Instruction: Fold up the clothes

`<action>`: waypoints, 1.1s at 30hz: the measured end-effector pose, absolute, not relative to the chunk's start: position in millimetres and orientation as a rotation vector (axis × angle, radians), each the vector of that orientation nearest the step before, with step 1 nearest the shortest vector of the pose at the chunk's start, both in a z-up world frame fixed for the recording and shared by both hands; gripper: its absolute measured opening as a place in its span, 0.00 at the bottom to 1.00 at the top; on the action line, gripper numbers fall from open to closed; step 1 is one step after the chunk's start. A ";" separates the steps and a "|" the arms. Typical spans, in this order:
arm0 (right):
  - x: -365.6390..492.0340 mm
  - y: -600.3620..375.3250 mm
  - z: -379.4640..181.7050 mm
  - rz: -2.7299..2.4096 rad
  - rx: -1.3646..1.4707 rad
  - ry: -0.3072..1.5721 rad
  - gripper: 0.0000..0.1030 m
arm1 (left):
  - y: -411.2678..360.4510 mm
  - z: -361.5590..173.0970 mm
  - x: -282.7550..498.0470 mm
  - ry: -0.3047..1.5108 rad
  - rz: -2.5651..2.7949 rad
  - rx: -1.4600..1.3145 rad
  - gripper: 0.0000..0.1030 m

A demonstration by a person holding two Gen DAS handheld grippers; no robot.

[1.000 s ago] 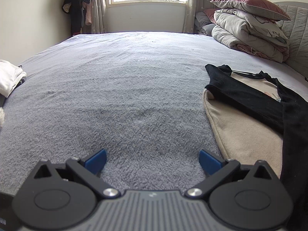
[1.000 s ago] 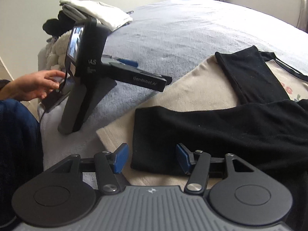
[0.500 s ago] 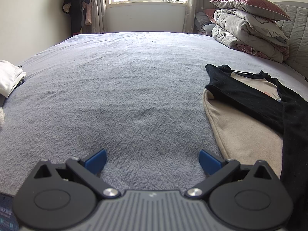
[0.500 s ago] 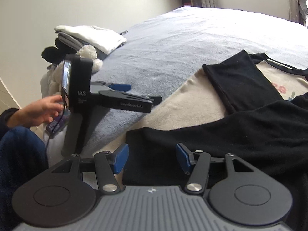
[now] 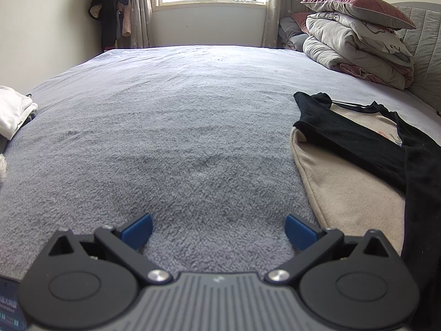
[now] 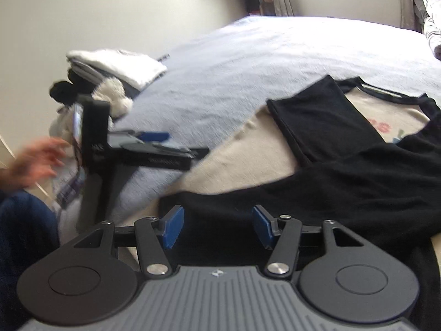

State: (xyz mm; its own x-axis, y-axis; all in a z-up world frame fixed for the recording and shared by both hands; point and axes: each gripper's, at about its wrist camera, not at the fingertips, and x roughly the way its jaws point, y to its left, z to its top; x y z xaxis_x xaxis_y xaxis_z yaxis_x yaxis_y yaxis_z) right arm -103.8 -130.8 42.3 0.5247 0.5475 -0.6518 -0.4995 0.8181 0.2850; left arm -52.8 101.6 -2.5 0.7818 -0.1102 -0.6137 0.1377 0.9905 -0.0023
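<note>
The left gripper (image 5: 217,230) rests on the bed (image 5: 193,115), fingers wide apart. The right gripper (image 6: 217,227) fingers, parted, straddle the black sleeve (image 6: 317,193), perhaps touching.

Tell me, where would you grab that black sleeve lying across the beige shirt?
Probably at the cuff end of the black sleeve, coming in low from the near edge with the right gripper. That end lies flat and free on the beige shirt.

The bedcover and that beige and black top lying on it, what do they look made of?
The bedcover looks like grey terry or fleece: matte, nubbly pile all over. The top looks like soft knit, perhaps brushed cotton or fleece: its beige body is faintly fuzzy, its black sleeves lie limp and dull. Exact fibre I cannot tell.
</note>
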 end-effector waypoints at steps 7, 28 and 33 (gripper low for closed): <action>-102.9 -117.8 29.4 0.669 -0.017 0.871 0.61 | 101.6 -2.5 -52.7 0.660 -0.134 0.043 1.00; -70.6 -363.6 51.4 0.100 0.523 0.718 0.63 | 108.8 1.9 -47.4 0.680 -0.140 0.014 1.00; -56.0 -417.0 20.0 0.101 0.983 0.617 0.63 | 117.2 11.6 -46.2 0.650 -0.110 -0.076 1.00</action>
